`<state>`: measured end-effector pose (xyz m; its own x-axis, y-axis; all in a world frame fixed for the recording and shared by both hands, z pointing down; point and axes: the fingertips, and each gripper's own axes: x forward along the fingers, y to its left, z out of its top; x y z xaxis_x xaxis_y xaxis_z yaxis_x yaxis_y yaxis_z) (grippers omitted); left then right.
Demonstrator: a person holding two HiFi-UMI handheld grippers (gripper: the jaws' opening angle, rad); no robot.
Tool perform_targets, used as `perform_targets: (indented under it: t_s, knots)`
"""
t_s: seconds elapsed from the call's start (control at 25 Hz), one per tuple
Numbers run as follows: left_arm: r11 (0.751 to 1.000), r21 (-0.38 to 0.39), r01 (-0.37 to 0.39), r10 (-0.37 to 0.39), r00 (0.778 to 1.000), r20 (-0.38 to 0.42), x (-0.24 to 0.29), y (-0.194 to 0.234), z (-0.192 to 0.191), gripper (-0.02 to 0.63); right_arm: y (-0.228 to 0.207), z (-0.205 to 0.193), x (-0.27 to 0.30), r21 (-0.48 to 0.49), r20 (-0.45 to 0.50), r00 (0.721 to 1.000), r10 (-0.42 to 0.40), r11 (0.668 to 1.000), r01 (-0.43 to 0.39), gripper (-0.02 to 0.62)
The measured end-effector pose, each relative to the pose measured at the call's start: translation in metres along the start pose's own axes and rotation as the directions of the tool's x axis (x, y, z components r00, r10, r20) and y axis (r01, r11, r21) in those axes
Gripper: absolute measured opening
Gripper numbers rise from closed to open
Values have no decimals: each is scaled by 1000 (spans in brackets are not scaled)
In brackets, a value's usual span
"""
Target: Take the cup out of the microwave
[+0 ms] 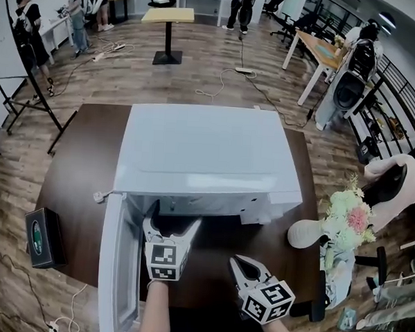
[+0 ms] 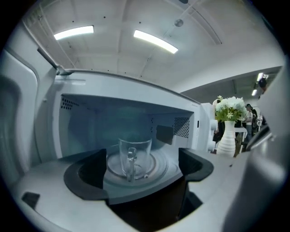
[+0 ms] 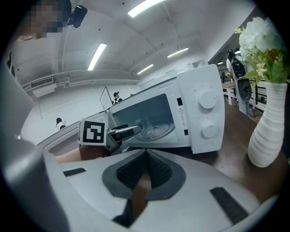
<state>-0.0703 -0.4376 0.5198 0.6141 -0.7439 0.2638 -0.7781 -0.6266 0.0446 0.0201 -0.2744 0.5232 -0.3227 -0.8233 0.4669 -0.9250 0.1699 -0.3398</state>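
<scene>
A clear glass cup [image 2: 132, 156] with its handle toward me stands upright on the glass turntable [image 2: 156, 165] inside the white microwave [image 1: 201, 151]. The microwave's door [image 1: 116, 261] is swung open to the left. My left gripper [image 2: 138, 171] is open just at the microwave's mouth, with the cup still beyond its jaw tips and untouched. In the head view the left gripper [image 1: 173, 220] points into the opening and the cup is hidden under the microwave's top. My right gripper [image 1: 243, 262] hangs shut and empty, short of the microwave, at the front right. The right gripper view shows the cup [image 3: 146, 125] faintly.
The microwave stands on a dark brown table [image 1: 83, 148]. A white vase of flowers [image 1: 343, 224] is at the table's right edge, near my right gripper. A black box [image 1: 44, 236] lies at the front left. Cables and office desks are beyond.
</scene>
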Motion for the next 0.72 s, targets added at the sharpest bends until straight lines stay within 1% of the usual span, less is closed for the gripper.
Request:
perform_targets:
  t_s: [0.12, 0.24, 0.48, 0.72]
  knots:
    - [1000, 1, 28, -28, 999, -23, 17, 6, -9, 472, 0, -6, 6, 13, -17, 1000, -9, 1000, 9, -5]
    - [999, 1, 41, -41, 999, -27, 31, 12, -13, 472, -1, -13, 13, 21, -39, 999, -14, 1000, 15, -5]
    - [999, 16, 43, -43, 999, -8, 52, 21, -4, 472, -4, -14, 26, 31, -57, 998, -16, 999, 18, -6]
    - [998, 24, 61, -62, 998, 7, 70, 23, 2, 472, -6, -13, 36, 71, -48, 998, -33, 997, 36, -6]
